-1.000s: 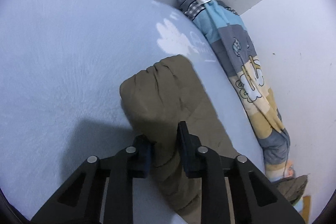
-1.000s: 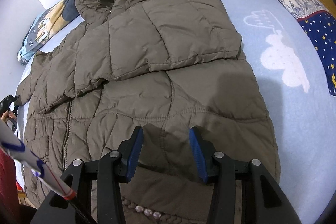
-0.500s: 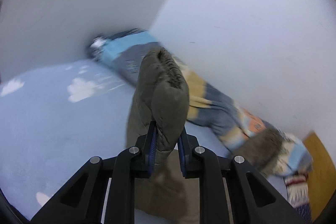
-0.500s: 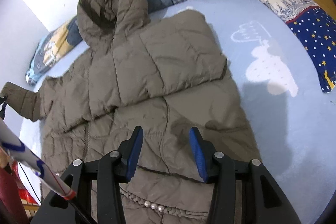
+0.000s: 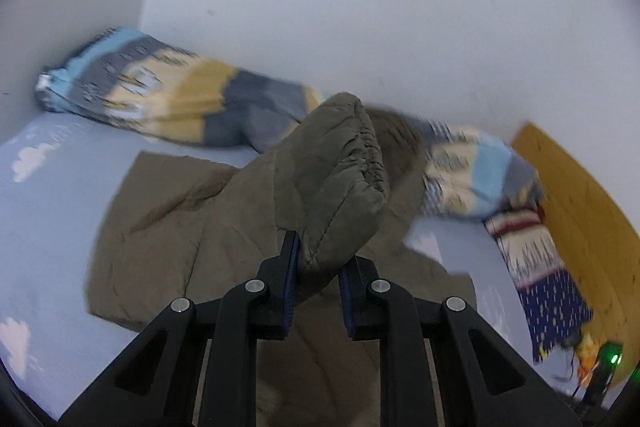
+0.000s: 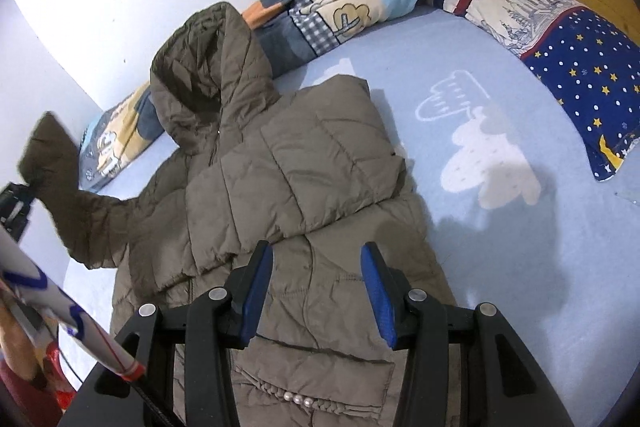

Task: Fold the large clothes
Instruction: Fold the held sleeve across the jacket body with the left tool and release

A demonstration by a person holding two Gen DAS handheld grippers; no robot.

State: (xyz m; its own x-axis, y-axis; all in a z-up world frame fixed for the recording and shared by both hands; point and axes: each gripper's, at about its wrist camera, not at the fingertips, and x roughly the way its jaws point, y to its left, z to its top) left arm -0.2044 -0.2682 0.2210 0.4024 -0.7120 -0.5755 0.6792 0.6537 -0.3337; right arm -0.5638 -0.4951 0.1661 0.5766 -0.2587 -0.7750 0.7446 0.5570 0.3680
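Olive puffer jacket (image 6: pixel 304 195) sleeve cuff (image 5: pixel 340 183) clamped in left gripper (image 5: pixel 318 263) jaws, lifted off bed (image 6: pixel 500 219) since earlier, right gripper (image 6: pixel 318 291) jaws half-open, empty, above hem.

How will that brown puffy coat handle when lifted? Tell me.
Probably floppy: the sleeve bends limply from the left tool clamped on it. Likely light for its bulk, given the quilted padding of the coat. The smooth fabric may slip.

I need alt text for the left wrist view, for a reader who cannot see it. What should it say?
The left gripper is shut on the cuff end of the sleeve of an olive-brown quilted hooded jacket, lifted above the jacket's body on a light blue bed sheet with white clouds. Behind lie a patchwork cartoon blanket and a white wall.
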